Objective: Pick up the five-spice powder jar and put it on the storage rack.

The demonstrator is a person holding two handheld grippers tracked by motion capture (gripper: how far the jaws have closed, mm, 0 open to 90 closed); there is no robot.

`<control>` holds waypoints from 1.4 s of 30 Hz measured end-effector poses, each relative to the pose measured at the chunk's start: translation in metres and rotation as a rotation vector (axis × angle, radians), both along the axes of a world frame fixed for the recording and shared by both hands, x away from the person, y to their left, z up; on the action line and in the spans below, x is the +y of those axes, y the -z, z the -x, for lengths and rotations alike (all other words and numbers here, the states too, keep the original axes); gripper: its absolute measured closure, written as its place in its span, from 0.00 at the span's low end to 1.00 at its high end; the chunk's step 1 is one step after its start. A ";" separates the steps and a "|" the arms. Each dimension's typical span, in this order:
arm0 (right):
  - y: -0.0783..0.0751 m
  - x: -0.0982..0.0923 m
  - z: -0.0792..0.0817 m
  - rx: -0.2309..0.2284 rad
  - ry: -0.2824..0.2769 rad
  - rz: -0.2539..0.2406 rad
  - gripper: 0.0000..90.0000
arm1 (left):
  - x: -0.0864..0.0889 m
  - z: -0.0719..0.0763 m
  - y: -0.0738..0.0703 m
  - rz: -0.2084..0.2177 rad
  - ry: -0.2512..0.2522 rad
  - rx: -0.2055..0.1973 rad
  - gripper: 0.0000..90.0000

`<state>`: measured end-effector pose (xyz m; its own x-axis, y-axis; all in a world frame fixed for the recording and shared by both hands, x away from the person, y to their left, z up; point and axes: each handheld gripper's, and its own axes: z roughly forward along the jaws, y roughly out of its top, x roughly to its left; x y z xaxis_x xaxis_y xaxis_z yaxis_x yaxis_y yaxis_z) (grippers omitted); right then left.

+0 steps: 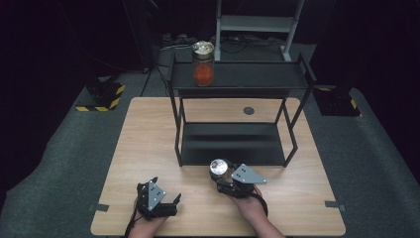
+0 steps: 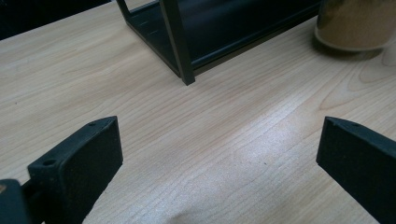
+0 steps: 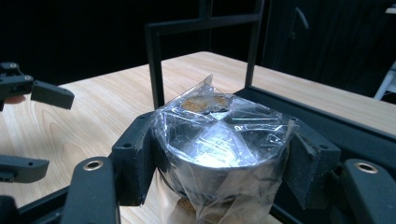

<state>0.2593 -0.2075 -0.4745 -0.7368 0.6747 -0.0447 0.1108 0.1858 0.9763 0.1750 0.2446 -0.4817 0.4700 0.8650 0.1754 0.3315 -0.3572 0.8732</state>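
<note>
A black two-tier shelf [image 1: 257, 77] stands on the wooden table [image 1: 148, 134]. On its top tier, at the left, stands a jar of red stuff [image 1: 203, 65] with a foil-like cover. My right gripper [image 1: 221, 173] is just in front of the shelf's lower tier, shut on a second jar [image 3: 219, 144]. That jar is covered with clear plastic wrap and holds brownish contents. My left gripper [image 1: 166, 190] rests near the table's front edge, open, with bare table between its jaws [image 2: 219, 140]. The left gripper view has the held jar [image 2: 355, 23] at upper right.
The shelf's front left leg [image 2: 180, 46] stands ahead of my left gripper. A round grommet [image 1: 248, 110] sits in the table behind the shelf. A grey metal frame [image 1: 257, 25] and yellow-black striped bases [image 1: 101, 99] stand on the floor beyond.
</note>
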 end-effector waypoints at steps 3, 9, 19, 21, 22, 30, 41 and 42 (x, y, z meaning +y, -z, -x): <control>-0.004 -0.005 0.003 -0.010 0.012 -0.003 0.38 | 0.000 0.000 0.000 -0.002 0.000 0.001 0.01; -0.012 -0.020 0.008 -0.021 0.042 -0.012 0.38 | 0.000 0.000 0.000 -0.002 0.000 0.002 0.01; -0.025 -0.045 0.017 -0.049 0.095 -0.016 0.38 | 0.000 -0.001 0.000 0.002 0.000 0.004 0.01; -0.028 -0.051 0.018 -0.055 0.105 -0.019 0.38 | 0.000 -0.001 0.000 0.002 0.000 0.004 0.01; -0.029 -0.053 0.019 -0.057 0.109 -0.020 0.38 | 0.000 -0.001 0.000 0.002 0.000 0.003 0.01; -0.042 -0.070 0.021 -0.069 0.146 -0.037 0.38 | 0.000 -0.001 0.000 0.001 0.000 0.003 0.01; -0.057 -0.084 0.023 -0.093 0.182 -0.051 0.38 | 0.001 -0.001 0.000 0.005 0.001 0.004 0.01; -0.059 -0.084 0.023 -0.095 0.183 -0.053 0.38 | 0.001 -0.001 0.000 0.004 0.001 0.004 0.01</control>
<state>0.2364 -0.2917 -0.4159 -0.5958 0.8002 -0.0693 0.0448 0.1193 0.9918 0.1758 0.2455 -0.4813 0.4719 0.8652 0.1697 0.3347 -0.3538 0.8734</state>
